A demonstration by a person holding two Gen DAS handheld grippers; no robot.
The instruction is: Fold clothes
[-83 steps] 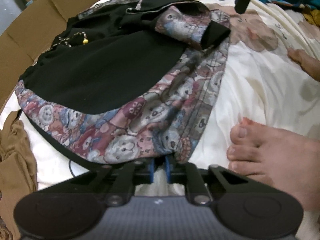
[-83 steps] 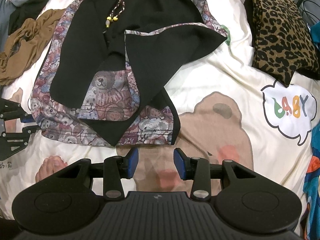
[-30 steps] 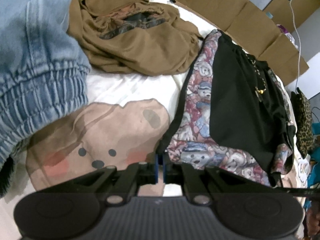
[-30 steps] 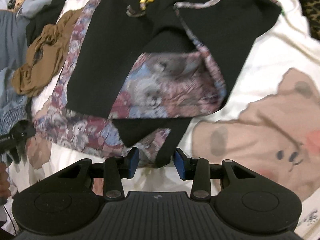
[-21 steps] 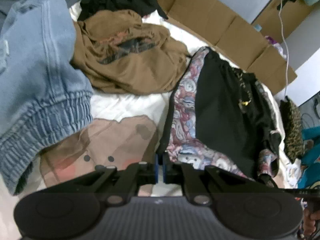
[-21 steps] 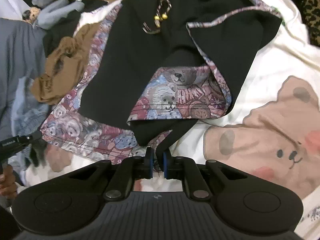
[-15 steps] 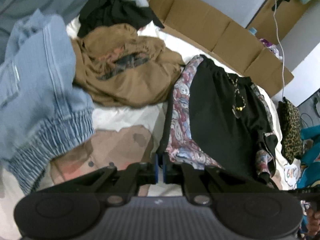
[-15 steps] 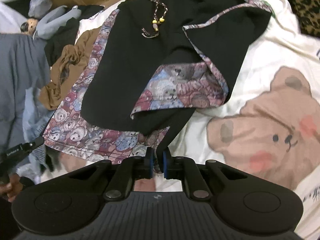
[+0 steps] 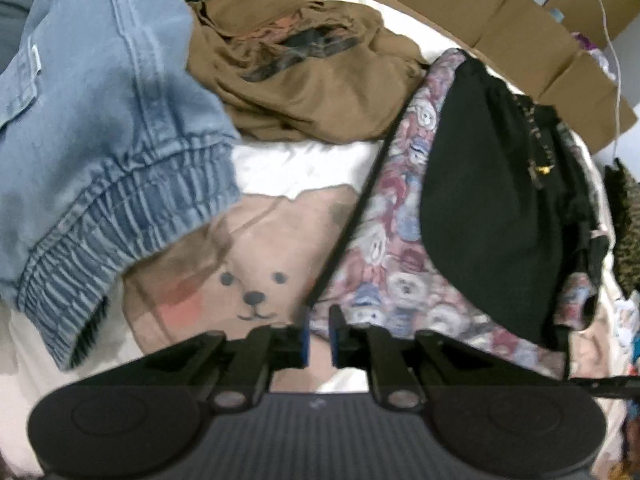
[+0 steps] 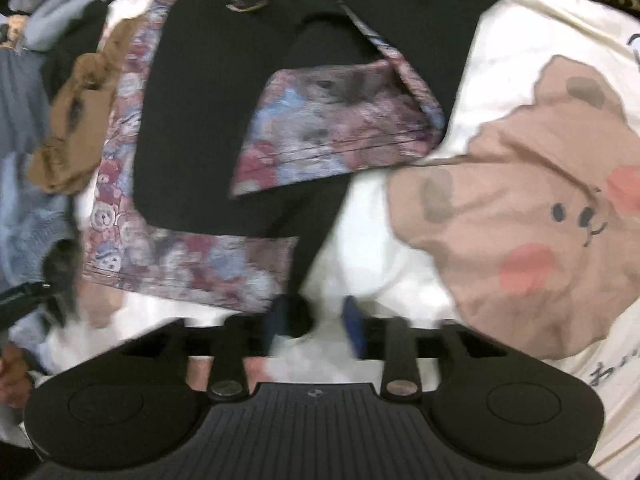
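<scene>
The black shorts with teddy-bear print panels (image 9: 400,280) lie flat on the bed, with the beaded drawstring (image 9: 540,168) at the far waistband. My left gripper (image 9: 319,336) sits at the near left hem corner. Its jaws are a small way apart, bedsheet shows between them, and the hem lies just past the tips. In the right wrist view the shorts (image 10: 208,120) have one leg folded over, printed side up. My right gripper (image 10: 316,320) is open wide at the near black tip of the cloth, which rests against the left finger (image 10: 280,320). This view is blurred.
A denim garment (image 9: 100,140) and a crumpled brown garment (image 9: 312,80) lie left of the shorts. Flattened cardboard (image 9: 500,12) lines the far side, and a leopard-print pillow (image 9: 628,232) sits at the right. The sheet has bear prints (image 10: 540,220). A hand (image 10: 12,376) shows at lower left.
Both grippers were shut on the shorts' near edge and lifting it. Now both have opened and the cloth lies on the bed. The right jaws spread wide, the left only slightly.
</scene>
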